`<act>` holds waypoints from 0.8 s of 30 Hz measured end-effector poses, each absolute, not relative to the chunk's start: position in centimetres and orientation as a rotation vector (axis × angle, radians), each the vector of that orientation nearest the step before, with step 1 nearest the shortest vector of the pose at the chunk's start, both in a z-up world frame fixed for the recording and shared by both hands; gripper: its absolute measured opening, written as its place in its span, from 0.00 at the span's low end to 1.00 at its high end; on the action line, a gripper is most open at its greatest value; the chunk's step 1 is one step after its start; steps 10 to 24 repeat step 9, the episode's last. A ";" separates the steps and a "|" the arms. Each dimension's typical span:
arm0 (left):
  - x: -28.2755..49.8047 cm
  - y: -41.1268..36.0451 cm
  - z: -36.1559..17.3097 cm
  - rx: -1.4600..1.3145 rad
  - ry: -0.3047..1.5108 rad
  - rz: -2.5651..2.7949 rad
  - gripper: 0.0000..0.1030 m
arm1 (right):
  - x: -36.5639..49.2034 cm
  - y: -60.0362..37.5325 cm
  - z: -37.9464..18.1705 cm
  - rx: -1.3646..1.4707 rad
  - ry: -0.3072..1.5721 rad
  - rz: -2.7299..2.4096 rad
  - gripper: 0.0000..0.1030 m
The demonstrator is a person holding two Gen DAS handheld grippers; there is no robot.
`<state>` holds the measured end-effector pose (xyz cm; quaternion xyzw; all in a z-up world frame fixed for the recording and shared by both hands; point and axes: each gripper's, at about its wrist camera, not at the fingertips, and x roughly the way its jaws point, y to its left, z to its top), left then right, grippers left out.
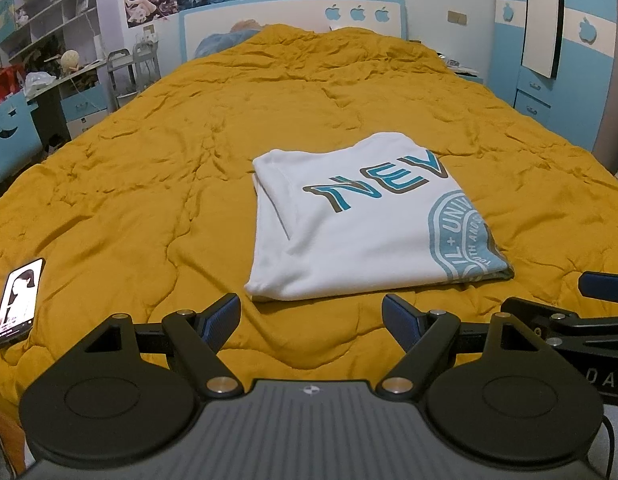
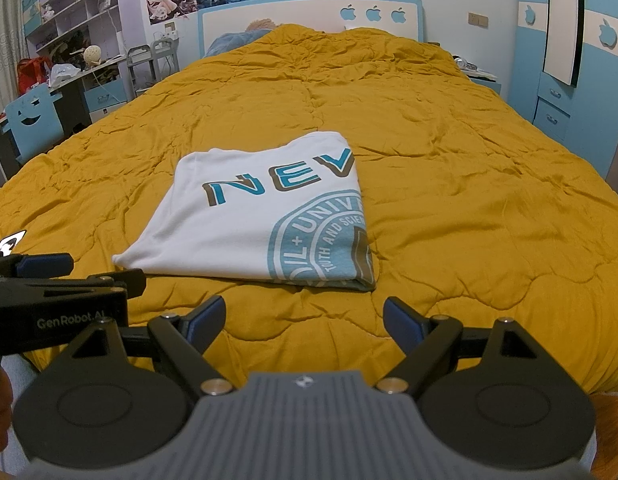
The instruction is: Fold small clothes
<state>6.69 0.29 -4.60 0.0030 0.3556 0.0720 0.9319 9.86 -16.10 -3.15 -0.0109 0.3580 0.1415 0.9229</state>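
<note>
On bed [image 1: 149, 168], mid-quilt: white T-shirt [image 1: 349, 236] lying folded into compact rectangle, at 12 o'clock from both grippers. Left hand-held gripper [image 1: 311, 314] spread wide, nothing held; right hand-held gripper [image 2: 303, 316] likewise wide, empty. Phone [image 1: 19, 298] at 9 o'clock. Risk: stacked layers could be dragged askew if only top ply is pinched on soft, wrinkled quilt.

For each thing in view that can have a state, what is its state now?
white T-shirt: folded into a rectangle, lying flat on the bed.
left gripper: open, empty, short of the shirt.
right gripper: open, empty, short of the shirt.
phone: screen lit, lying on the yellow quilt.
</note>
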 end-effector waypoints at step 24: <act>6.6 0.2 -4.5 0.005 0.727 0.145 0.91 | 9.8 -16.0 -3.2 -0.024 0.735 0.292 0.79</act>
